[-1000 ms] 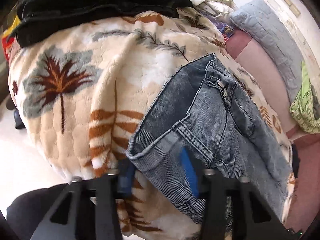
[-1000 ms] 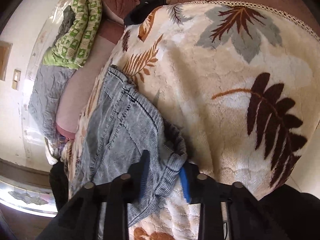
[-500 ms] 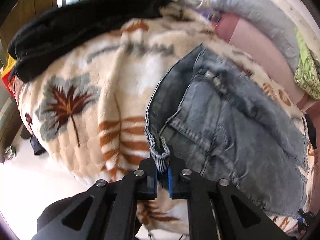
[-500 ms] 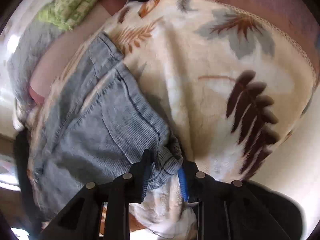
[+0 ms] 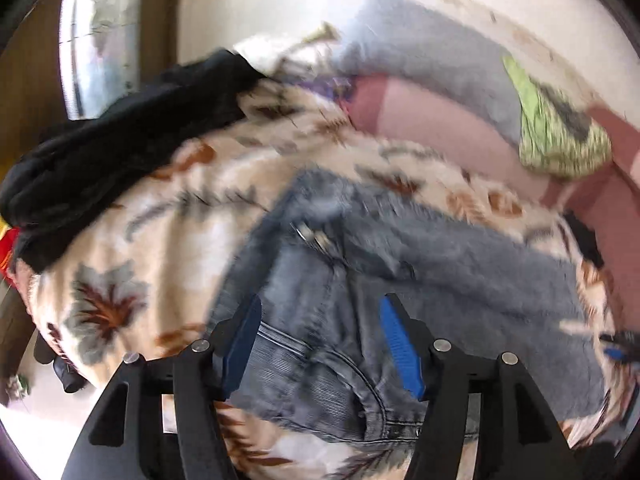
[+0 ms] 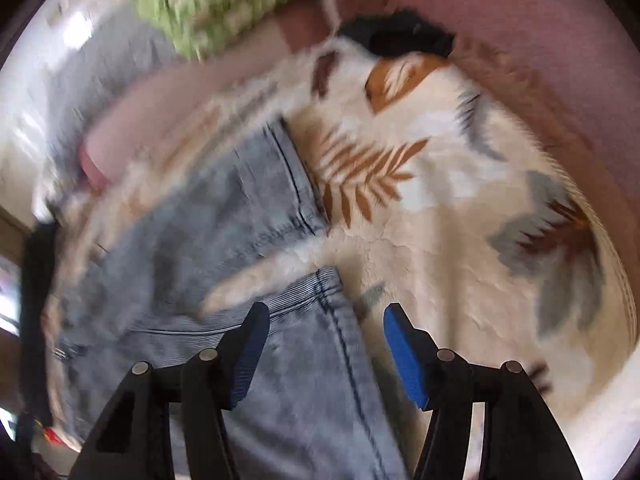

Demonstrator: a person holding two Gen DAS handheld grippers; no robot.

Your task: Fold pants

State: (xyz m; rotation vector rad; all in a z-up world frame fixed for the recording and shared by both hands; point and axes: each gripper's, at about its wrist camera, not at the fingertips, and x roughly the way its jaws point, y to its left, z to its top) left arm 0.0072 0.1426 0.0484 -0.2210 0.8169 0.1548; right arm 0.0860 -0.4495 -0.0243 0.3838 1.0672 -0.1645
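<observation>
Blanket [image 5: 168, 240] covers the bed; jeans [image 5: 400, 264] lie flat on it, part folded. Denim looks heavy, limp, grippy; best taken at thick waistband or hems. Left gripper [image 5: 320, 344] and right gripper [image 6: 324, 348] are opening, holding nothing.

Faded blue pants [image 5: 400, 280], cream leaf-print blanket [image 5: 160, 248]

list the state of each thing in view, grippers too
jeans: lying on the blanket, partly folded, released
blanket: spread out under the jeans
left gripper: jaws opening, nothing pinched
right gripper: jaws opening, above the jeans' edge
black garment: bunched at the blanket's edge
</observation>
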